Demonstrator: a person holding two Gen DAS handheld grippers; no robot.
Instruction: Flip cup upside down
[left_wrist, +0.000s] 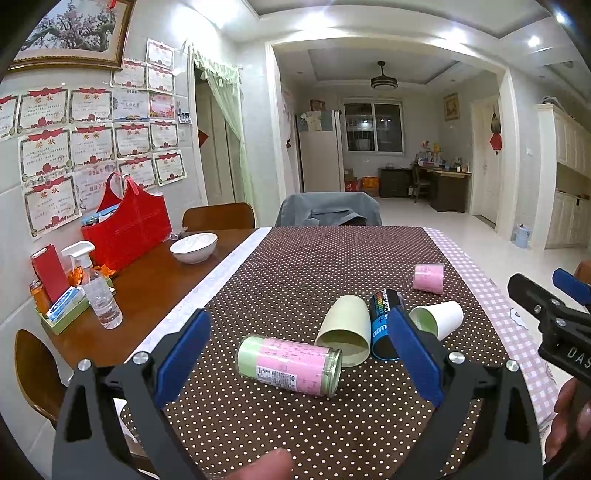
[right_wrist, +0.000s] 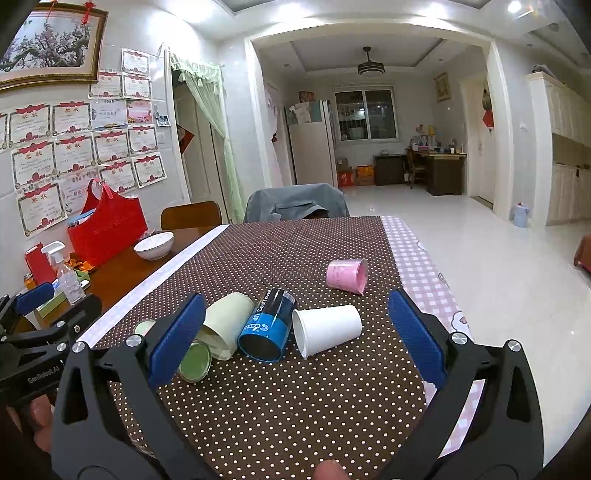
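Note:
Several cups lie on their sides on the brown dotted tablecloth (left_wrist: 295, 424): a pink-and-green glass jar (left_wrist: 288, 365) (right_wrist: 194, 360), a pale green cup (left_wrist: 345, 330) (right_wrist: 223, 325), a blue cup (left_wrist: 384, 325) (right_wrist: 267, 325), a white paper cup (left_wrist: 437, 317) (right_wrist: 327, 328) and a pink cup (left_wrist: 428, 277) (right_wrist: 347, 275). My left gripper (left_wrist: 299, 354) is open and empty, with the jar between its fingers' lines. My right gripper (right_wrist: 295, 336) is open and empty, just short of the blue and white cups.
On the wooden table at left stand a white bowl (left_wrist: 194, 246), a red bag (left_wrist: 127, 229), a spray bottle (left_wrist: 98, 291) and a small tray of boxes (left_wrist: 62, 306). Chairs stand at the table's far side (left_wrist: 328, 214). The pink checked cloth (left_wrist: 498, 295) runs along the right edge.

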